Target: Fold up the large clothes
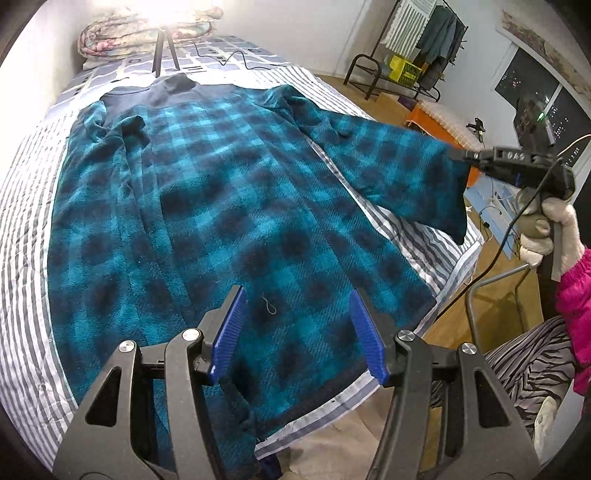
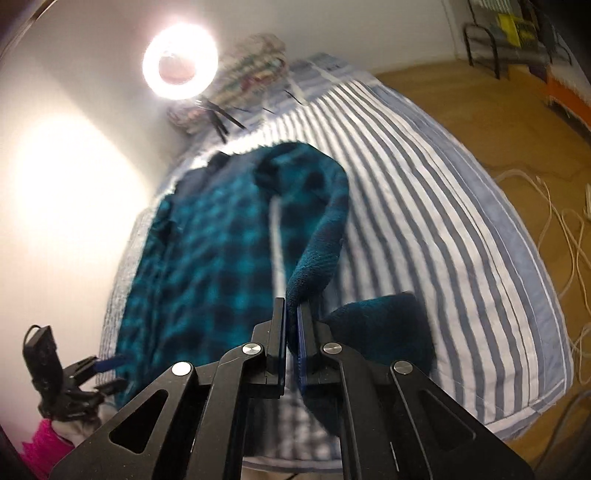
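A large teal and black plaid fleece garment [image 1: 229, 192] lies spread flat on the striped bed [image 1: 22, 206], collar at the far end. My left gripper [image 1: 295, 325] is open above the garment's near hem, its blue pads apart and empty. My right gripper [image 1: 458, 155] is shut on the cuff of the right sleeve [image 1: 388, 162] and holds it lifted off the bed at the right. In the right wrist view the right gripper [image 2: 291, 310] pinches the sleeve [image 2: 325, 229], which arcs up to the shoulder; the garment's body [image 2: 207, 251] lies at the left.
A ring light on a tripod [image 1: 162, 44] and a folded quilt [image 1: 147, 33] stand at the bed's head. A clothes rack [image 1: 417, 48] and an orange stool [image 1: 443, 118] stand on the wood floor at the right. Cables [image 2: 554, 221] lie on the floor.
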A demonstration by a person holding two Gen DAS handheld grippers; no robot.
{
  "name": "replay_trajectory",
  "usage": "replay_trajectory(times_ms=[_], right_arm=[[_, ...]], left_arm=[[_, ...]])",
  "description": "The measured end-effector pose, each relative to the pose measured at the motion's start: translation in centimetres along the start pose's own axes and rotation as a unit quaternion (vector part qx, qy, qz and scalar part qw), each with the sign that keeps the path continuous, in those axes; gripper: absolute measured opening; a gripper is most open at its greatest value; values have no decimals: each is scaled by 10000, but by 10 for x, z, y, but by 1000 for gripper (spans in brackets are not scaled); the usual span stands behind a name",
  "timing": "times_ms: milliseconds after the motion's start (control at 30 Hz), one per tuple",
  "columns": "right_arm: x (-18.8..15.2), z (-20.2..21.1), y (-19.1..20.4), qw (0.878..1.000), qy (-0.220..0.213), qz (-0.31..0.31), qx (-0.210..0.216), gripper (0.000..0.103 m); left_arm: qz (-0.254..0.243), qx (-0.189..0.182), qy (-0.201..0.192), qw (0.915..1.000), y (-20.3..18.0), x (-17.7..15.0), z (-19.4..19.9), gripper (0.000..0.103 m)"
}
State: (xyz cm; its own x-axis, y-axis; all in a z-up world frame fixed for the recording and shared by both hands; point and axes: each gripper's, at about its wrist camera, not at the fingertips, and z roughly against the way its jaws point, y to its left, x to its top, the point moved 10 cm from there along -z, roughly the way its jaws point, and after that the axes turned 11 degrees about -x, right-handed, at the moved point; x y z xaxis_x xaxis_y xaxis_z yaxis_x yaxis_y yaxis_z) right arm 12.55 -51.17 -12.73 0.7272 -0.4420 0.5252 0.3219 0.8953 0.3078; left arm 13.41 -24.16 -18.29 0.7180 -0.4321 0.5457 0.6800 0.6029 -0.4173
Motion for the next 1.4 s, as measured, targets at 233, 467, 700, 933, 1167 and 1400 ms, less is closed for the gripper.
replay_trajectory(times_ms=[233,467,700,933,1167,1400], right_arm=[[-4,10,82,9946,-290,991,93,4],[-60,-34,153,9737,266,2258,140,4],[-134,-83,193,9363,1133,3315,247,4],[-147,-93,185,9319,1540,3263,380,8],[-121,-38,174,9530,1257,2501,1164,15],[-81,-37,121,9795,970,1453,1006,24]], left_arm=[[191,0,-195,9996,8,3,13,60],[504,100,-389,9979,31,4,28,60],[803,226,-532,9951,54,1,40,60],[933,195,-470,9943,64,-3,39,60],[1137,-392,-281,9923,43,-8,23,60],[1558,-1190,160,9805,7,-17,-17,60]])
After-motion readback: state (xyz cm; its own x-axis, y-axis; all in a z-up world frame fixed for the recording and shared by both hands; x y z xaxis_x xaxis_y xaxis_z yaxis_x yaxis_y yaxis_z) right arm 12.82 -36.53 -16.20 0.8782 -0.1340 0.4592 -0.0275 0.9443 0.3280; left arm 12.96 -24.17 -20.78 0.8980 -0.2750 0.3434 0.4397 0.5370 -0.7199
